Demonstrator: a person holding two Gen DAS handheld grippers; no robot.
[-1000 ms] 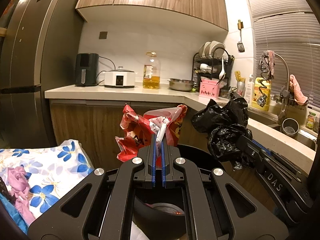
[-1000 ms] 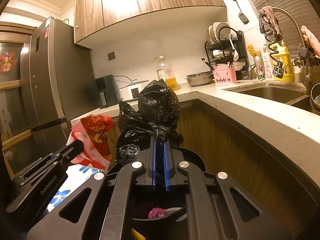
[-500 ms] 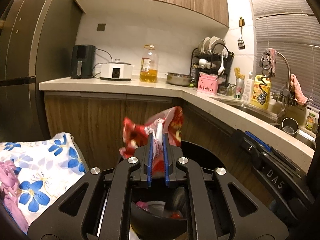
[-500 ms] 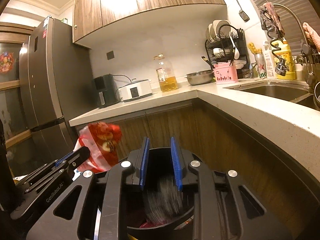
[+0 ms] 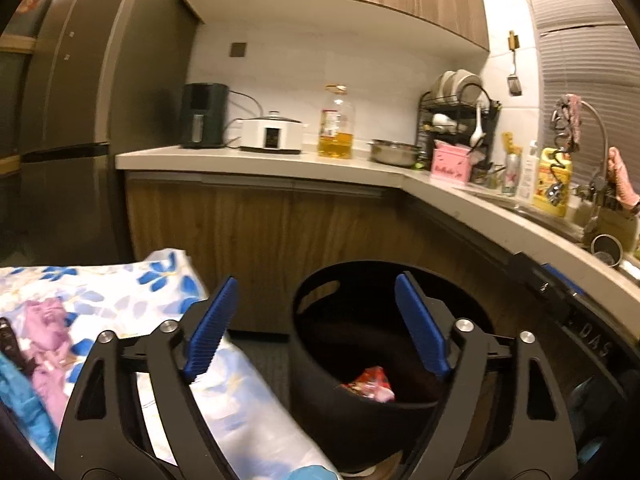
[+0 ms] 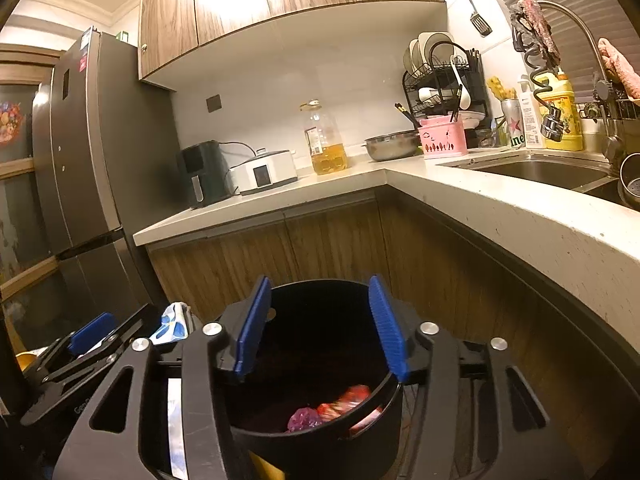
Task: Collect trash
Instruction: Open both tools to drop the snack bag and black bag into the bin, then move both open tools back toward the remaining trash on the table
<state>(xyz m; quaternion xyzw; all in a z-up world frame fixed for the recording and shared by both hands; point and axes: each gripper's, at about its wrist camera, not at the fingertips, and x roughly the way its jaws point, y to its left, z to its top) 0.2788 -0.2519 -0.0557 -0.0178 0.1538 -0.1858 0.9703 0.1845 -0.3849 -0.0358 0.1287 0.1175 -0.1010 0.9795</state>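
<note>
The red snack wrapper [image 5: 370, 384] now lies in the black bin [image 5: 316, 300], where a second ago I pinched it; the black bag has dropped in too. My left gripper [image 5: 316, 320] and right gripper [image 6: 320, 322] are both spreading, nothing between them. Both pieces are binned. "DAS" shows on the right gripper's arm.

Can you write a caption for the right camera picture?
Right gripper opening empty above the black bin, red wrapper inside.
</note>
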